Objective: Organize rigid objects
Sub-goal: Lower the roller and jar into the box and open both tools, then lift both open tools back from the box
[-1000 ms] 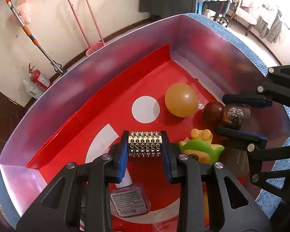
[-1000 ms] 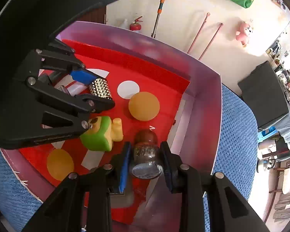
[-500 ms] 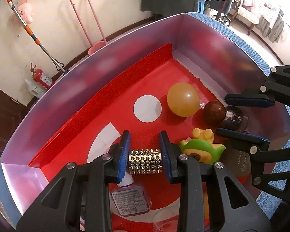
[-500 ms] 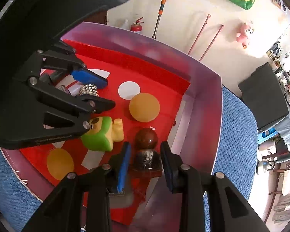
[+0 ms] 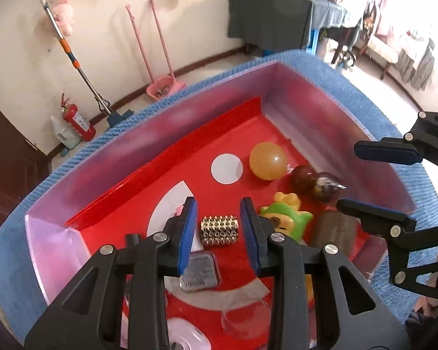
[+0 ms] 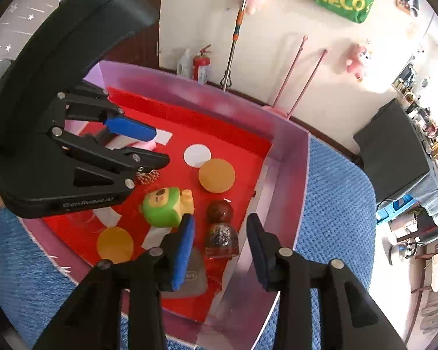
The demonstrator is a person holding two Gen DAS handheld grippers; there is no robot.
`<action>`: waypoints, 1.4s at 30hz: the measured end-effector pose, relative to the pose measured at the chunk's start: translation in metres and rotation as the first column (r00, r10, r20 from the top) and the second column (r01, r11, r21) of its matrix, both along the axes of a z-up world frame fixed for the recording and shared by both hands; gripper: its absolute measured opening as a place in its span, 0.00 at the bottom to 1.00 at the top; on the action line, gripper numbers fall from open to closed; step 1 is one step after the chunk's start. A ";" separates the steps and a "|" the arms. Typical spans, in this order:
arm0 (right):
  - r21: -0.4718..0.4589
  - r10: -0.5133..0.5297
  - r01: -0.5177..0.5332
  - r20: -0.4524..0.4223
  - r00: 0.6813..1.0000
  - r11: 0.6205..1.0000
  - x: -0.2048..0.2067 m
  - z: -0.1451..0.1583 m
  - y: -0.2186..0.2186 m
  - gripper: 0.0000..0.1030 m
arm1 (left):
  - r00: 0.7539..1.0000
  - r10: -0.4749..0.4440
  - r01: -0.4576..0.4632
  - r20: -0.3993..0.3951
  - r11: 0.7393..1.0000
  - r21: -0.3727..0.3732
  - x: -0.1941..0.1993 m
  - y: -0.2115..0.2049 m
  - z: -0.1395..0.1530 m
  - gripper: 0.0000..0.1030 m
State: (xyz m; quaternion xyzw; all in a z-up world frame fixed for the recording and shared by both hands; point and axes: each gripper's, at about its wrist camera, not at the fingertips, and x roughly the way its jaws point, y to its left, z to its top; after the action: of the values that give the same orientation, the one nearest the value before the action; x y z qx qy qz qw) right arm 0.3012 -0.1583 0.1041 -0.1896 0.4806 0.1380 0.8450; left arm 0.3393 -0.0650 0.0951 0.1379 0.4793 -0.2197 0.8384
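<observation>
From my left gripper [image 5: 219, 227] I saw its blue pads standing apart with gaps on both sides of the studded roller [image 5: 219, 229], which lay on the red floor of the box [image 5: 189, 134]; nothing was clamped. Just under the left finger a small bottle with a printed label [image 5: 200, 268] lay on the floor, and to the right of the roller sat the green and yellow toy [image 5: 286, 218]. Beside the toy, a dark flat case with lettering [image 5: 334, 230] rested by the right wall.

My right gripper [image 6: 220, 237] had just been opening: its pads stood clear of the brown glass bottle [image 6: 222, 234], which lay between them on the floor, close to the box's right wall, its round brown cap [image 6: 219, 211] pointing away from me. The pads no longer pressed on it.

Farther in, an orange ball [image 5: 268, 161] sat near the far right corner, with a white circle [image 5: 227, 169] printed on the floor just left of it. In the right wrist view a flat orange disc [image 6: 115, 245] lay near the front left of the floor.

The box stood on a blue woven mat [image 6: 335, 198]. Beyond it, against the pale wall, I made out a red fire extinguisher [image 5: 77, 121], a mop handle [image 5: 73, 58] and a pink dustpan [image 5: 163, 86].
</observation>
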 end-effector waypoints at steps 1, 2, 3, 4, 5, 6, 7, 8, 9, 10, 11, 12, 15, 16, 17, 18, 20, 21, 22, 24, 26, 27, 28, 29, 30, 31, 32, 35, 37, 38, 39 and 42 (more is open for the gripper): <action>0.005 -0.002 0.002 0.012 1.000 1.000 -0.004 0.004 -0.001 0.42 | 1.000 0.008 -0.008 0.018 1.000 -0.012 -0.005 0.002 0.005 0.28; 0.014 -0.004 0.004 0.025 1.000 1.000 -0.009 0.009 -0.002 0.44 | 0.999 0.012 -0.011 0.031 1.000 -0.021 -0.010 0.004 0.010 0.28; 0.020 -0.005 0.005 0.033 0.999 1.000 -0.013 0.013 -0.002 0.45 | 0.999 0.019 -0.017 0.051 0.999 -0.036 -0.017 0.007 0.016 0.28; 0.029 -0.007 0.005 0.046 0.999 1.000 -0.016 0.019 0.000 0.46 | 0.998 0.026 -0.023 0.064 0.999 -0.048 -0.024 0.010 0.021 0.29; 0.036 -0.007 0.005 0.055 0.998 0.999 -0.019 0.022 -0.001 0.48 | 0.997 0.032 -0.028 0.072 0.998 -0.055 -0.028 0.012 0.023 0.29; 0.043 -0.007 0.005 0.065 0.998 0.999 -0.024 0.025 -0.001 0.51 | 0.996 0.041 -0.035 0.085 0.997 -0.066 -0.035 0.014 0.027 0.41; 0.049 -0.007 0.004 0.076 0.997 0.999 -0.028 0.029 0.000 0.52 | 0.993 0.054 -0.046 0.103 0.996 -0.082 -0.042 0.017 0.031 0.69; 0.056 -0.008 0.003 0.089 0.996 0.998 -0.033 0.034 0.000 0.52 | 0.988 0.070 -0.056 0.134 0.993 -0.105 -0.051 0.021 0.036 0.79; 0.064 -0.008 0.002 0.098 0.995 0.998 -0.037 0.037 0.000 0.53 | 0.985 0.074 -0.055 0.155 0.991 -0.123 -0.058 0.021 0.041 0.81; 0.075 -0.009 0.001 0.108 0.994 0.997 -0.041 0.040 0.000 0.54 | 0.980 0.082 -0.057 0.180 0.989 -0.140 -0.065 0.024 0.046 0.81; 0.089 -0.011 0.000 0.120 0.993 0.996 -0.046 0.043 -0.001 0.56 | 0.977 0.090 -0.063 0.192 0.988 -0.143 -0.071 0.026 0.049 0.81; 0.097 -0.013 0.000 0.129 0.992 0.995 -0.050 0.046 -0.002 0.59 | 0.972 0.107 -0.076 0.208 0.985 -0.152 -0.078 0.029 0.052 0.81; 0.129 -0.021 0.001 0.157 0.987 0.992 -0.062 0.052 -0.005 0.61 | 0.957 0.145 -0.103 0.252 0.980 -0.173 -0.097 0.035 0.058 0.81; 0.149 -0.027 0.002 0.167 0.986 0.989 -0.068 0.054 -0.007 0.62 | 0.950 0.160 -0.116 0.267 0.978 -0.173 -0.104 0.036 0.059 0.81; 0.160 -0.031 0.003 0.173 0.984 0.987 -0.073 0.055 -0.009 0.65 | 0.941 0.180 -0.132 0.286 0.975 -0.180 -0.111 0.038 0.060 0.81; 0.171 -0.035 0.004 0.179 0.983 0.985 -0.075 0.055 -0.011 0.71 | 0.935 0.194 -0.142 0.297 0.972 -0.187 -0.114 0.039 0.061 0.81; 0.199 -0.046 0.006 0.202 0.978 0.980 -0.085 0.056 -0.014 0.78 | 0.911 0.242 -0.179 0.334 0.961 -0.209 -0.128 0.045 0.061 0.83; 0.209 -0.048 0.003 0.211 0.976 0.978 -0.088 0.056 -0.014 0.82 | 0.900 0.264 -0.195 0.346 0.955 -0.221 -0.134 0.048 0.061 0.86; 0.226 -0.052 0.000 0.226 0.973 0.974 -0.094 0.056 -0.015 0.85 | 0.891 0.284 -0.209 0.354 0.949 -0.234 -0.139 0.051 0.061 0.90; 0.246 -0.063 0.001 0.245 0.968 0.969 -0.100 0.055 -0.016 0.96 | 0.873 0.315 -0.227 0.372 0.938 -0.261 -0.151 0.058 0.058 0.91; 0.272 -0.070 -0.008 0.276 0.959 0.962 -0.109 0.054 -0.016 0.99 | 0.853 0.345 -0.251 0.392 0.929 -0.272 -0.159 0.063 0.053 0.91; 0.280 -0.078 -0.007 0.291 0.954 0.960 -0.113 0.052 -0.015 1.00 | 0.847 0.354 -0.259 0.397 0.927 -0.272 -0.160 0.065 0.052 0.92; 0.284 -0.081 -0.008 0.300 0.951 0.959 -0.115 0.050 -0.015 1.00 | 0.837 0.365 -0.270 0.408 0.923 -0.274 -0.163 0.067 0.049 0.94; 0.290 -0.086 -0.009 0.315 0.945 0.957 -0.117 0.047 -0.014 1.00 | 0.826 0.377 -0.279 0.419 0.919 -0.278 -0.166 0.069 0.045 0.95; 0.293 -0.093 -0.007 0.324 0.941 0.956 -0.118 0.045 -0.014 1.00 | 0.819 0.383 -0.283 0.427 0.917 -0.280 -0.168 0.070 0.043 0.96; 0.296 -0.101 -0.002 0.330 0.939 0.955 -0.118 0.041 -0.013 1.00 | 0.806 0.392 -0.291 0.443 0.915 -0.280 -0.169 0.071 0.039 0.96; 0.300 -0.106 0.001 0.335 0.936 0.954 -0.117 0.036 -0.012 1.00 | 0.794 0.399 -0.300 0.458 0.913 -0.276 -0.169 0.071 0.035 0.96; 0.300 -0.116 0.005 0.356 0.927 0.954 -0.114 0.025 -0.008 1.00 | 0.786 0.397 -0.304 0.474 0.916 -0.263 -0.169 0.072 0.026 0.96; 0.294 -0.124 0.009 0.376 0.918 0.956 -0.113 0.019 -0.006 1.00 | 0.787 0.401 -0.312 0.469 0.914 -0.259 -0.164 0.073 0.021 0.96; 0.294 -0.134 0.017 0.382 0.914 0.956 -0.110 0.015 -0.005 1.00 | 0.786 0.409 -0.317 0.463 0.911 -0.265 -0.160 0.075 0.018 0.96; 0.300 -0.142 0.024 0.380 0.914 0.954 -0.106 0.012 -0.004 1.00 | 0.786 0.415 -0.321 0.458 0.908 -0.270 -0.158 0.076 0.017 0.96; 0.315 -0.157 0.035 0.371 0.915 0.949 -0.095 0.005 -0.002 1.00 | 0.790 0.431 -0.335 0.436 0.899 -0.283 -0.148 0.081 0.013 0.96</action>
State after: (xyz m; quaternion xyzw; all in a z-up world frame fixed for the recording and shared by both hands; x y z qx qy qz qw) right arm 0.2066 -0.1604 0.1093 -0.0581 0.2841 0.1269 0.9486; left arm 0.1911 0.0163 0.1078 0.0076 0.2467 -0.0474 0.9679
